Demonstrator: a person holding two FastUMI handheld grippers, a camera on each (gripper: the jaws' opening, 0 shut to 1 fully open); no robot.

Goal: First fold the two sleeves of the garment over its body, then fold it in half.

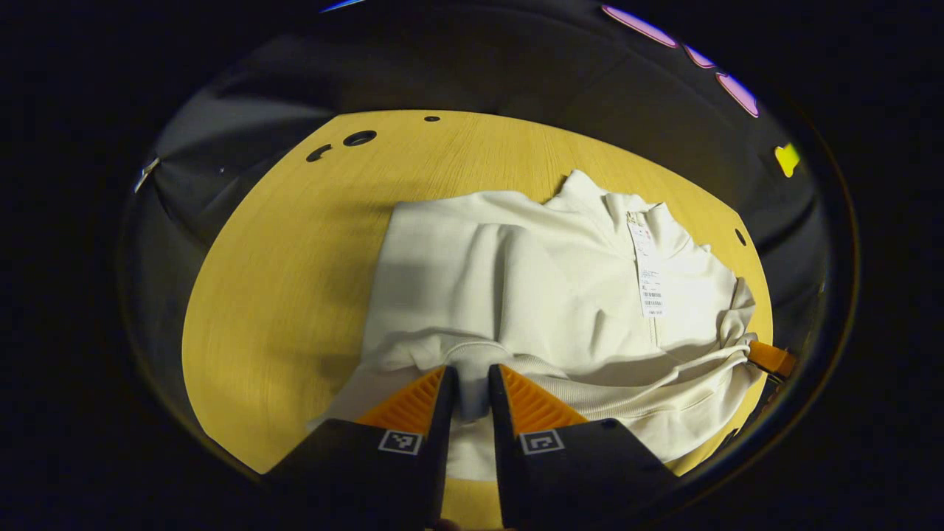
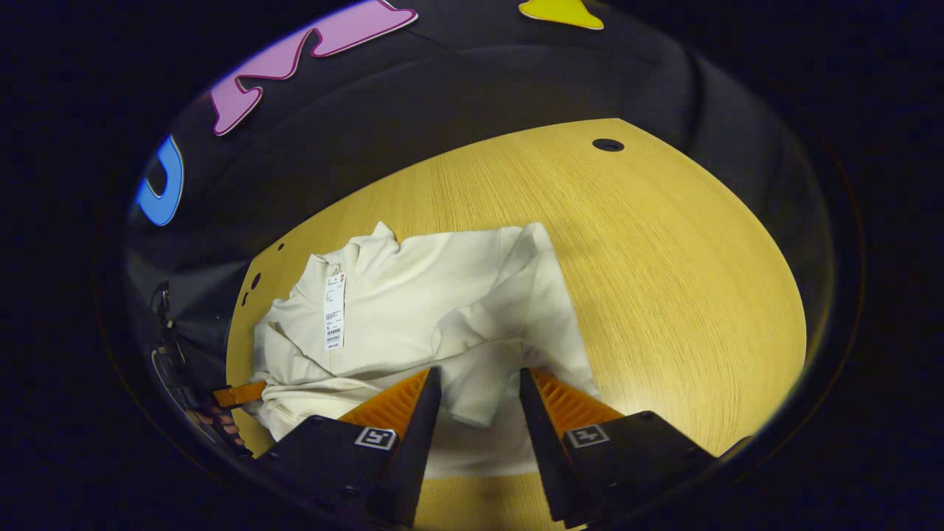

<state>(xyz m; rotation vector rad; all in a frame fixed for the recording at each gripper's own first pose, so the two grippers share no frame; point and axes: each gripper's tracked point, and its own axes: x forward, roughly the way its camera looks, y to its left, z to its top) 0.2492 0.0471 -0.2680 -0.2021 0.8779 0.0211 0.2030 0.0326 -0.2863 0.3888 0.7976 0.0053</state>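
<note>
Looking at the cream garment [image 1: 546,295] lying on the yellow wood-grain surface [image 1: 295,280], collar toward the far edge and hem toward the near one, so its long axis is running straight away from both grippers. Both sleeves seem to be lying over the body already — I'm judging that from the bunched folds across the chest, so the half fold is probably what's coming.

In the left gripper view the left gripper [image 1: 472,380] is sitting at the near hem with its jaws almost closed, pinching a small hump of ribbed hem fabric between them. In the right gripper view the right gripper [image 2: 476,383] is at the near edge too, jaws standing wider with a flap of cloth [image 2: 479,391] lying between them; I can't tell whether they're actually pressing on it.

So both are working the near hem, left corner and right corner, and the collar is lying directly ahead — the fold would be carrying the hem away toward it.

Fabric is looking thick and soft, fleece-like, with a stand-up zip collar and a paper hang tag [image 1: 649,273] dangling down the chest.
</note>
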